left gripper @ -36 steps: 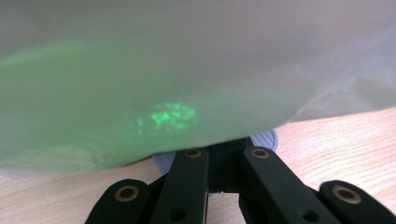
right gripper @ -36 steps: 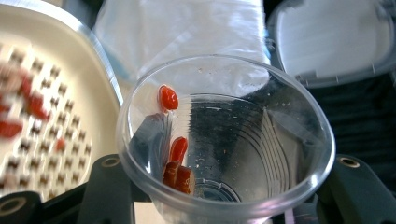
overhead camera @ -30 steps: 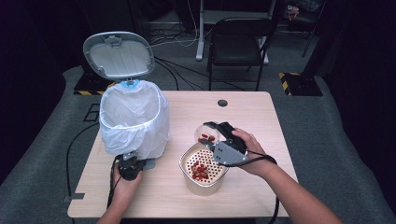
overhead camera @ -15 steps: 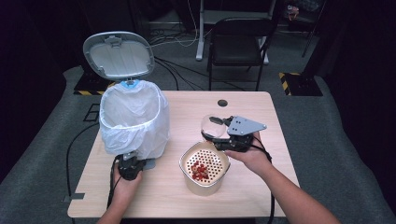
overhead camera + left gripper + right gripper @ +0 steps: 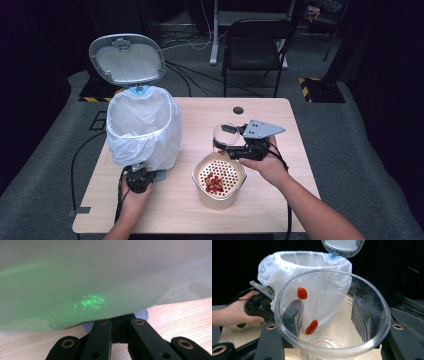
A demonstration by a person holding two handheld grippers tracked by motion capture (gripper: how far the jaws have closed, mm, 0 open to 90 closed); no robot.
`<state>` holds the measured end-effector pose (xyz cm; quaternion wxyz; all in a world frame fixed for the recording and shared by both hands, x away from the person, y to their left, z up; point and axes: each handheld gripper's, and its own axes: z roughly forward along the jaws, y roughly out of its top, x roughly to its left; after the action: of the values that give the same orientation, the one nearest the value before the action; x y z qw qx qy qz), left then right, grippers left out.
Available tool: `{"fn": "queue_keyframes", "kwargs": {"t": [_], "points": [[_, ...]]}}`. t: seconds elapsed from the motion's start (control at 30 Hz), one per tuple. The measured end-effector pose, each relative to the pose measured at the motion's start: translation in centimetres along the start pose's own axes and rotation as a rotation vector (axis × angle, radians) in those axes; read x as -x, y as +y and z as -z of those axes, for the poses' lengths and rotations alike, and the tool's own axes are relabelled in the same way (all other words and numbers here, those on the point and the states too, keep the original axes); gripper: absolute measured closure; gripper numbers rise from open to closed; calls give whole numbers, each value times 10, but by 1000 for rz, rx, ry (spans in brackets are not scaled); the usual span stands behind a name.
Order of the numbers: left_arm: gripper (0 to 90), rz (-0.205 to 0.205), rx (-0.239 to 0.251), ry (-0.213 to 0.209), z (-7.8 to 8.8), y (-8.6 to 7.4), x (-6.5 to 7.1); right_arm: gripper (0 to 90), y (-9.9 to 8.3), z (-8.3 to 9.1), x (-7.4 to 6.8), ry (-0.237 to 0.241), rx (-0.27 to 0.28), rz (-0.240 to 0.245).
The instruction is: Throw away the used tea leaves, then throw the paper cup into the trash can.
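The left gripper [image 5: 138,178] is a compact black block with a black cable trailing from it. In the left gripper view its jaws are flat black bars, each with brass-ringed holes and plain dark holes lower down. The right gripper [image 5: 231,142] is also black, with a grey three-cornered plate on top that has small dark holes near its edge. A black cable runs back from it along the forearm. In the right gripper view its jaws are black with brass-ringed holes at the sides. Both forearms are bare, no sleeves showing.
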<state>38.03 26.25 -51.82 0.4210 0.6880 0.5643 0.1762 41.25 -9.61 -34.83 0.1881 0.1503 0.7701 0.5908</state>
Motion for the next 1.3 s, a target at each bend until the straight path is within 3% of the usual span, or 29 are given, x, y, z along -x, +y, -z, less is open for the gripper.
{"fn": "queue_keyframes", "kwargs": {"t": [0.1, 0.37, 0.63, 0.9, 1.03, 1.07, 1.2, 1.23, 1.27, 1.3], "points": [[900, 0, 0, 0, 0, 0, 0, 426, 11, 0, 1, 5, 11, -27], [900, 5, -3, 1, 0, 0, 0, 427, 53, -3, 3, 8, 40, -27], [900, 1, -1, -2, 0, 0, 0, 426, 92, -20, 12, 4, 47, -54], [900, 6, -3, -2, 0, 0, 0, 425, 113, -47, 14, 18, 32, -44], [900, 6, 6, 20, 0, 0, -1, 424, 119, -61, 14, 31, 22, -57], [900, 1, -1, 48, 1, 0, -1, 424, 121, -64, 14, 35, 25, -55], [900, -36, -7, 61, 1, 1, -3, 423, 125, -78, 12, 42, 16, -56], [900, 17, 1, 51, 1, 0, 0, 423, 126, -81, 12, 42, 11, -59], [900, 17, 1, 51, 1, 0, 0, 423, 126, -85, 12, 42, 10, -57], [900, 14, 0, -27, 1, 0, 0, 423, 127, -89, 12, 44, 9, -62]]}}
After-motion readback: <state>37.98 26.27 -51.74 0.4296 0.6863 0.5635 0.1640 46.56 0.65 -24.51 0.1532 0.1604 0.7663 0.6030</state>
